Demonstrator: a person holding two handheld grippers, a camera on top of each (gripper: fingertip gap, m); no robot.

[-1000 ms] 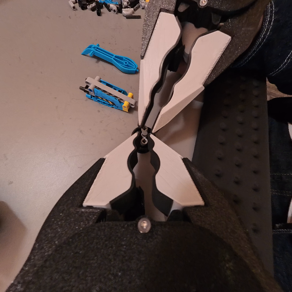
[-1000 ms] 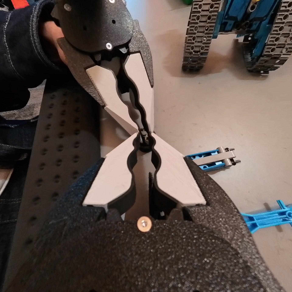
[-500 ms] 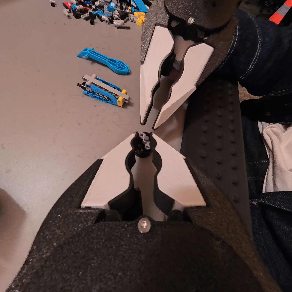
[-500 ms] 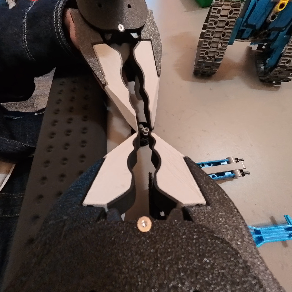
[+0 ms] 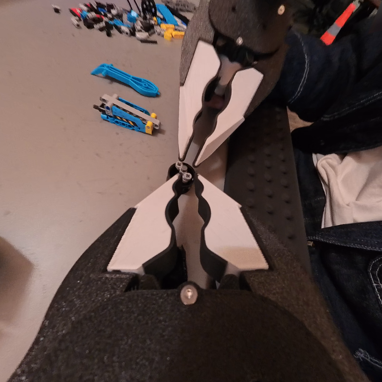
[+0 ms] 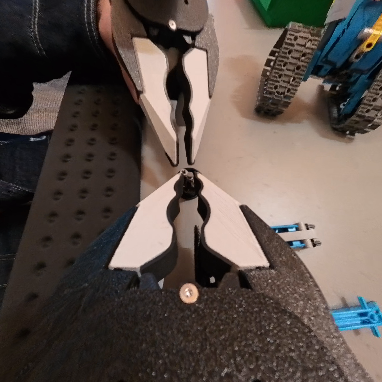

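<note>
— Black piece (image 5: pixel 183 175) with grey pins: where was it?
— Over the desk (image 5: pixel 62 186) edge, likely for a handover. The left hand-held gripper (image 5: pixel 186 177) and right hand-held gripper (image 6: pixel 189 175) met tip to tip around it, both nearly closed. I couldn't tell which one gripped it.

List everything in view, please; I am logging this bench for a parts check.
small part: 1, black with grey pins, between left tongs' tips
lever piece: 1, blue, on table
beam assembly: 1, blue, grey, yellow, beside lever piece
loose bricks: many, mixed, far table edge
tracked vehicle: 1, blue, grey tracks, far on table
box: 1, green, behind vehicle
studded mat: 1, black, near table edge
sleeves: 2, dark denim
left tongs: shut on small part
right tongs: tips facing it; grip unclear
</note>
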